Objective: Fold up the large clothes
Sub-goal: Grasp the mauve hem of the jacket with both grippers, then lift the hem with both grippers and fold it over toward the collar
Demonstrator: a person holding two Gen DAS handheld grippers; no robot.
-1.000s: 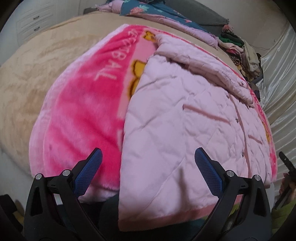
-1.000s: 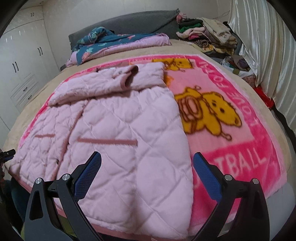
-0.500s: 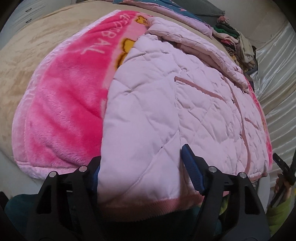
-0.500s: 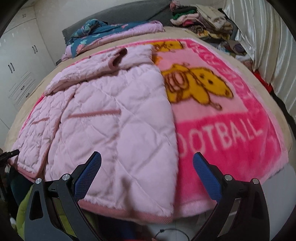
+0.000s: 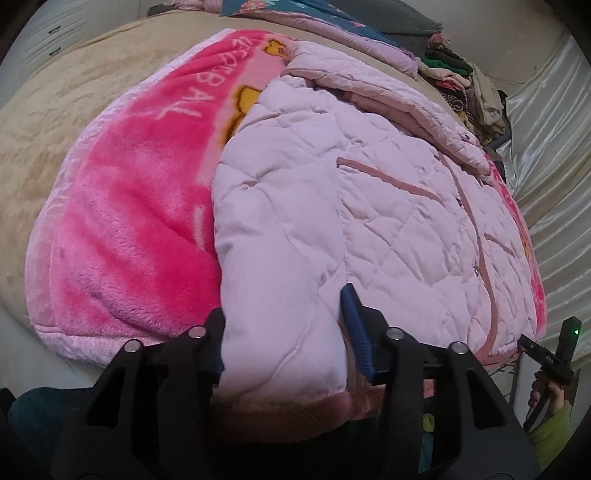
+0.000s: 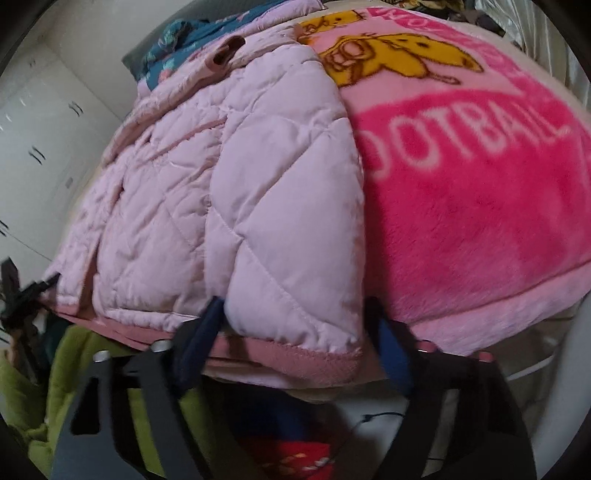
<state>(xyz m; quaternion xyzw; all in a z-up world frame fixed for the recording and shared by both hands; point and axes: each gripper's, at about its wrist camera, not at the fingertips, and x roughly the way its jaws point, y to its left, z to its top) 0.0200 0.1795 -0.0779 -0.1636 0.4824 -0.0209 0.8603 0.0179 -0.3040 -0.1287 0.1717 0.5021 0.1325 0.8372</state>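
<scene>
A pale pink quilted jacket [image 5: 369, 206] [image 6: 221, 184] lies spread out, front side up, on a bright pink "FOOTBALL" blanket [image 5: 129, 221] [image 6: 461, 203]. A sleeve is folded across its far end. My left gripper [image 5: 282, 302] is at one near hem corner. Its jaws are closing, and the puffy fabric is bunched and pinched between the blue pads. My right gripper [image 6: 293, 306] is at the other near hem corner. Its jaws are also closing, with the corner and its darker pink hem band between them. The fabric there is not visibly squeezed, and that view is blurred.
The blanket lies on a bed with a beige cover [image 5: 55, 92]. At the far end are a floral quilt [image 5: 314, 14] and a pile of folded clothes [image 5: 461, 85]. A shiny curtain [image 5: 546, 147] hangs on one side and a white wardrobe [image 6: 37, 147] stands on the other. A green sleeve [image 5: 550, 424] is at the bed's near edge.
The left jaws have narrowed from wide open onto the jacket's hem corner. The right gripper has dropped to the other hem corner, and its jaws have narrowed around it.
</scene>
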